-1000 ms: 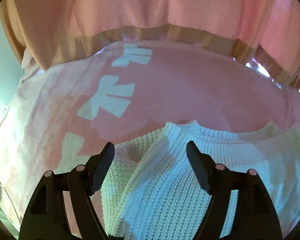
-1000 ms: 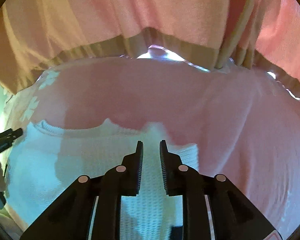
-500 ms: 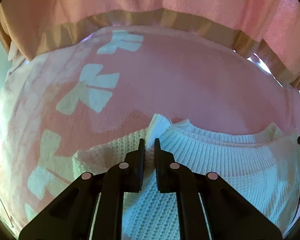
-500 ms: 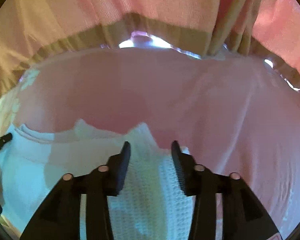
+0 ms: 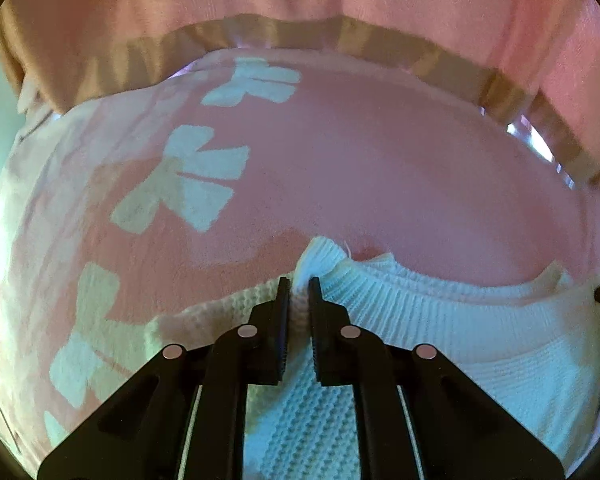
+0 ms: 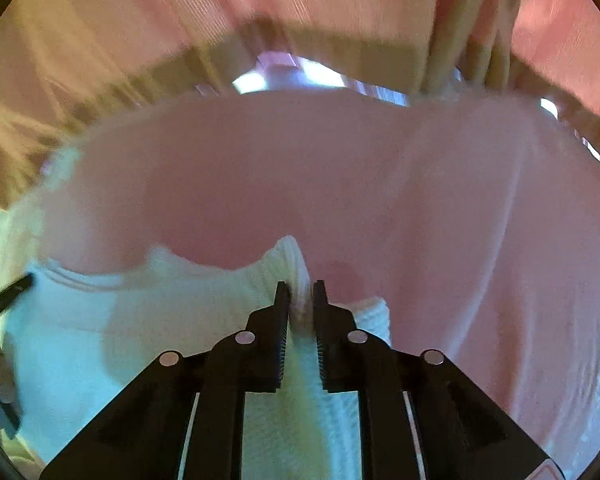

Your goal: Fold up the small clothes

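Biggest risk from here, as a judgement: each pinch takes only a thin ridge of loose knit right at the fingertips, so a quick lift or the two hands pulling apart could drag the fabric out, or stretch the neckline and skew the fold.

Left gripper [image 5: 299, 298]: jaws nearly together, clamped on a bunched peak of the white knit sweater [image 5: 440, 320] at its ribbed collar end; the tuft pokes up just past the tips. The rest of the sweater spreads under and to the right of the fingers.

Right gripper [image 6: 300, 302]: same state, jaws pressed onto a narrow upright fold of the sweater [image 6: 140, 320] at the opposite collar end, with the body running under and to the left.

Beyond both grippers the sweater lies on a pink blanket [image 5: 380, 168] with pale bow shapes off to the left. Farther out, a pink garment with a tan hem [image 5: 260, 36] hangs across the top, probably the person's own.
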